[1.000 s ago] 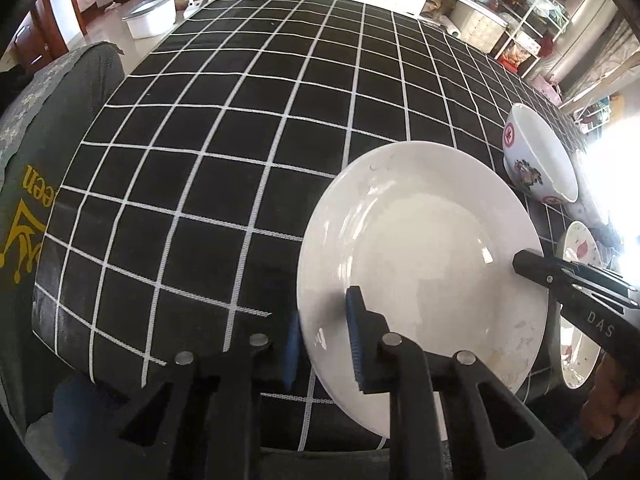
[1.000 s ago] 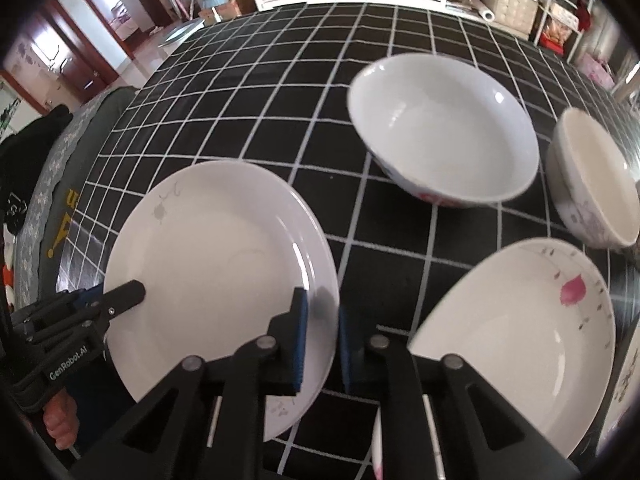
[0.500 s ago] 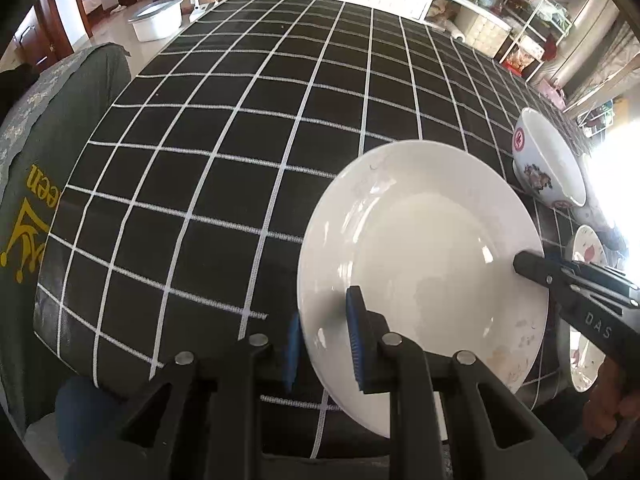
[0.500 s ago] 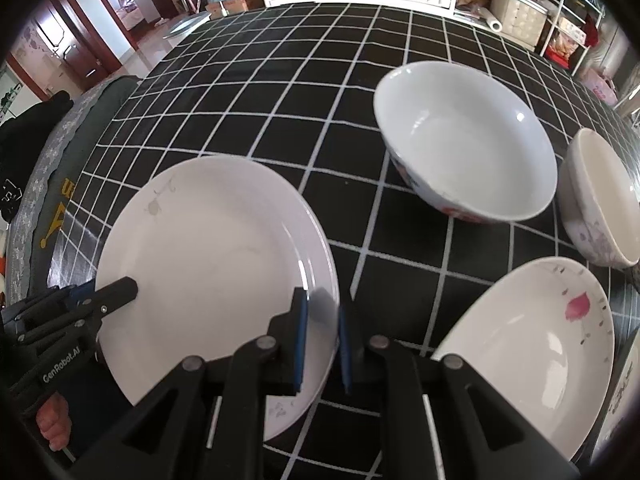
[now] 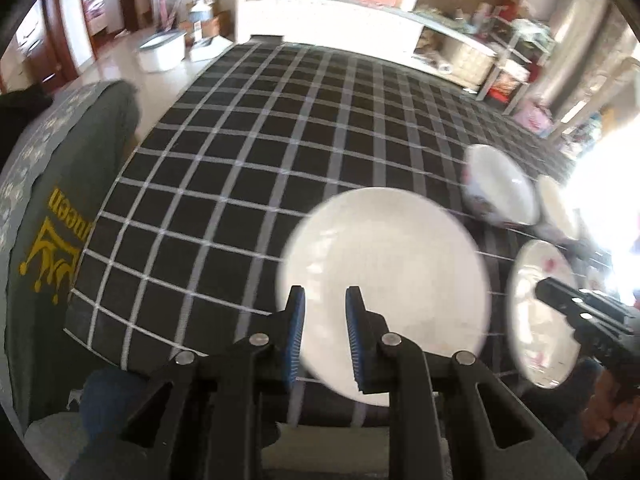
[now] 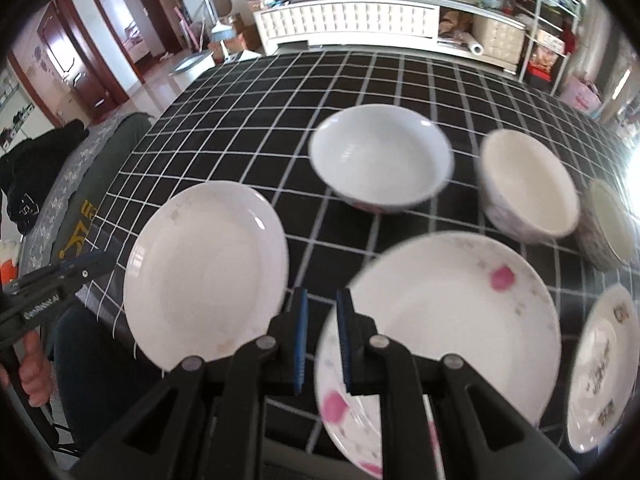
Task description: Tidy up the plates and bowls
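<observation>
A plain white plate [image 5: 384,292] [image 6: 206,272] lies on the black checked tablecloth [image 5: 256,184] near the front edge. My left gripper [image 5: 325,320] is open at its near rim, holding nothing. My right gripper [image 6: 321,320] is open, raised between the white plate and a pink-flowered plate [image 6: 440,320] [image 5: 540,312]. A wide white bowl [image 6: 380,156] [image 5: 500,188] and a second bowl [image 6: 528,188] stand behind. The left gripper also shows at the left edge of the right wrist view [image 6: 60,276].
A third bowl [image 6: 612,224] and a small printed plate [image 6: 604,364] sit at the right. A grey-green chair back [image 5: 44,208] stands at the table's left side. White cabinets [image 6: 348,20] line the far wall.
Both grippers have let go of the white plate and opened. Both have pulled back and up. The plate now lies flat on the cloth.
</observation>
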{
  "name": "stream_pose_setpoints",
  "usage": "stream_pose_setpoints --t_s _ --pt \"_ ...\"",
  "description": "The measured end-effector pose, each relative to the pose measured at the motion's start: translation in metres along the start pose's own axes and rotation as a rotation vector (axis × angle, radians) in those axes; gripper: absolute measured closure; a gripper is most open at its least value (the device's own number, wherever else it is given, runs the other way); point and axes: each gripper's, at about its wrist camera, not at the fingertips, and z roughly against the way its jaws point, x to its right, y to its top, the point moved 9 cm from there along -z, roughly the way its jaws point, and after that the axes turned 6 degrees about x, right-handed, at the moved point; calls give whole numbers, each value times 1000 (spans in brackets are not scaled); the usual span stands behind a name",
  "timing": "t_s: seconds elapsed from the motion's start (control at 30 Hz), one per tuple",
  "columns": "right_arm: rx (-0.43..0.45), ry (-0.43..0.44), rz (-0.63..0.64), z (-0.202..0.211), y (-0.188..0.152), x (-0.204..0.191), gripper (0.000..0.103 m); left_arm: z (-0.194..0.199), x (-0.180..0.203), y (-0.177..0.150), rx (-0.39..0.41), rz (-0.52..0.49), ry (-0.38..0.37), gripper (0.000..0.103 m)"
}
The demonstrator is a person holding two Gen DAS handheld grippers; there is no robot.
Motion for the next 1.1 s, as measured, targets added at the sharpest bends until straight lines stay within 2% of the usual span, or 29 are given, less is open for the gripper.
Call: stream_pose_setpoints --t_s 0.27,0.57,0.73,0.83,1.1 --pt "83 -10 -51 40 -18 38 85 10 85 -23 -8 -125 -117 84" --pt "108 -43 -138 62 -41 87 85 10 159 -45 -27 -229 -222 84" --pt "113 -64 -165 65 -49 106 85 3 181 -46 -43 -242 -243 84" --pt "112 -71 -181 65 -54 118 85 -6 185 -43 -36 -259 -224 84" --pt "69 -96 -232 50 -62 148 85 -36 189 -45 -104 -241 -194 84"
